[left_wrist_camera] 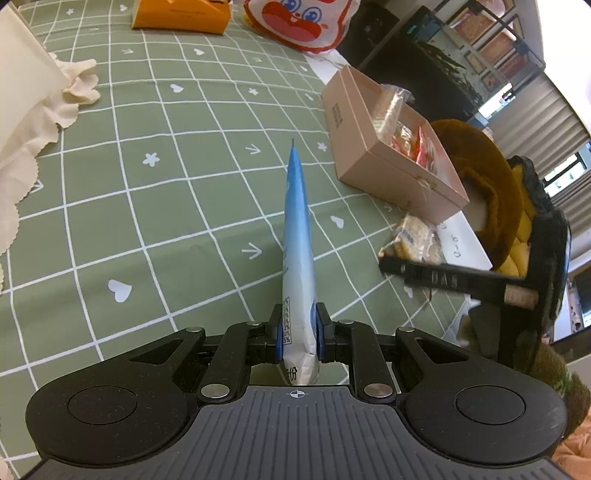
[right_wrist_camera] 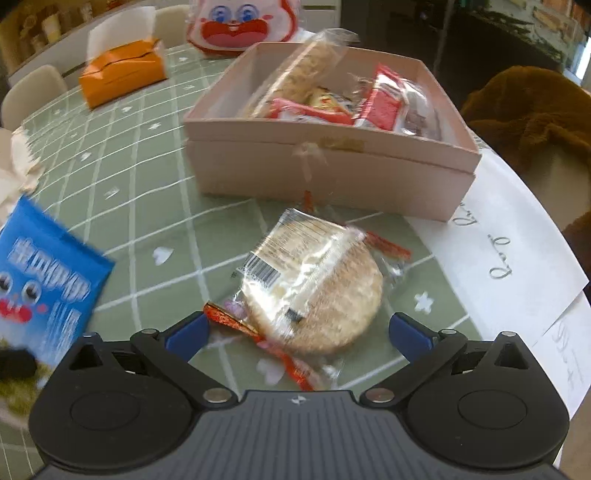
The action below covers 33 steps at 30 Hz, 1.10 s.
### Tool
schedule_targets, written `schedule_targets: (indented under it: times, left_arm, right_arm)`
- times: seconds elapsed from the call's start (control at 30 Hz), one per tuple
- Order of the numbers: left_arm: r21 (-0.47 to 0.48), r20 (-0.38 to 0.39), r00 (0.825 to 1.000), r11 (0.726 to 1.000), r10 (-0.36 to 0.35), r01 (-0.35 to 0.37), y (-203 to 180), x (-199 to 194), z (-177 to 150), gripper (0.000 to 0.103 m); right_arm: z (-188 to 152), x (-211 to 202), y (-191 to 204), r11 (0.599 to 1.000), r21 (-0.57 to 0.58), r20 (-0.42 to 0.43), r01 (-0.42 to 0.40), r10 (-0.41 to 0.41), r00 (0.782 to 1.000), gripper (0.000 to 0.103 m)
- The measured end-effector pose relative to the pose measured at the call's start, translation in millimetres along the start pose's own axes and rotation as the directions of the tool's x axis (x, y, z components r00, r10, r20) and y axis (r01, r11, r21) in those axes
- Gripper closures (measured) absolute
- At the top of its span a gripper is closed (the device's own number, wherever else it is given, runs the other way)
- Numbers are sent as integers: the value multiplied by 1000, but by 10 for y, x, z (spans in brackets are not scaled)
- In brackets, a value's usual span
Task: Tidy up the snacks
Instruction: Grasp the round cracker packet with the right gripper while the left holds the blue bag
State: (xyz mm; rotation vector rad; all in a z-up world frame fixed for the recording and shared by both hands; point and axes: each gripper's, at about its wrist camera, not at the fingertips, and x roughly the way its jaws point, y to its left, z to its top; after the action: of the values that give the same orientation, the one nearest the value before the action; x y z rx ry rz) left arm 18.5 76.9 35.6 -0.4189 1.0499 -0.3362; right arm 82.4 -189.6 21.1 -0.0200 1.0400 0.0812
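My left gripper [left_wrist_camera: 300, 334] is shut on a blue and white snack packet [left_wrist_camera: 297, 236], held edge-on above the green checked tablecloth; the packet also shows at the left of the right wrist view [right_wrist_camera: 48, 284]. My right gripper [right_wrist_camera: 297, 332] is open, its blue pads either side of a clear-wrapped round cracker pack [right_wrist_camera: 314, 288] lying on the cloth. It also shows in the left wrist view [left_wrist_camera: 413, 240], with the right gripper [left_wrist_camera: 436, 275] over it. Behind stands an open pink box [right_wrist_camera: 332, 177] [left_wrist_camera: 384, 162] holding several wrapped snacks.
An orange tissue box [right_wrist_camera: 122, 75] [left_wrist_camera: 181, 14] and a white bag with a red cartoon face [right_wrist_camera: 236, 26] [left_wrist_camera: 299, 22] stand at the far side. White paper sheets [right_wrist_camera: 509, 266] lie at the right table edge. A brown furry item [right_wrist_camera: 528, 110] lies beyond. Cream cloth [left_wrist_camera: 33, 122] lies at left.
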Motion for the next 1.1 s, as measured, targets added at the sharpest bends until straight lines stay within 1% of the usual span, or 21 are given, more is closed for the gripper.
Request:
schedule_targets:
  times: [0.1,0.27,0.4,0.47,0.57,0.6,0.63,0.67,0.7,0.73,0.77,0.8,0.83,0.93,1.0,1.1]
  left_arm:
    - [5,-3,1000,1000,4,-4,-15,3,7,84]
    - [13,-3,1000,1000,11,-11,-42,9,8,84]
    - [15,-5,1000,1000,16,-15,-63,17,4,84]
    - [16,-7,1000,1000,18,-18,-69,21,-1,84]
    - [18,-9,1000,1000,22,-22,-77,18,-13,84]
    - [18,-9,1000,1000,23,-23,-81,17,-17,84]
    - [19,-9,1000,1000,23,-23,-84,15,-20,84]
    - [20,-9,1000,1000,22,-22,-86,16,-19,84]
    - [21,-8,1000,1000,20,-20,-91,16,-21,84]
    - [22,-7,1000,1000,18,-18,-96,16,-21,84]
    - [22,-7,1000,1000,16,-16,-98,20,-14,84]
    - [23,-6,1000,1000,14,-13,-104,22,-14,84]
    - [24,-6,1000,1000,11,-11,-106,26,-11,84]
    - [28,-6,1000,1000,6,-6,-116,49,-6,84]
    - [36,-8,1000,999,6,-6,-120,54,1,84]
    - [36,-3,1000,999,-2,2,-103,42,8,84]
  right_arm:
    - [104,53,-40,999,36,-6,35,-35,999,0]
    - [201,121,-45,998,54,-17,38,-37,999,0]
    - [268,150,-30,997,68,-49,48,-45,998,0]
    - [289,157,-30,995,91,-60,48,-42,997,0]
    - [293,153,-61,989,145,-43,35,-30,999,0]
    - [278,143,-76,987,155,-34,29,-24,999,2]
    - [262,125,-84,987,158,-28,28,-24,999,8]
    - [245,97,-88,988,154,-21,32,-29,999,11]
    - [227,65,-97,989,148,-19,31,-28,999,16]
    - [202,27,-106,990,142,-20,23,-20,1000,26]
    - [169,-21,-115,990,137,-19,14,-11,1000,29]
    - [131,-71,-124,991,131,-20,1,1,1000,36]
    - [103,-111,-134,992,124,-22,-9,12,1000,39]
    - [-10,-251,-146,995,98,-21,-17,19,1000,42]
    - [-72,-328,-144,997,75,-16,-7,8,1000,43]
    - [-149,-435,-151,998,55,-19,-19,21,1000,44]
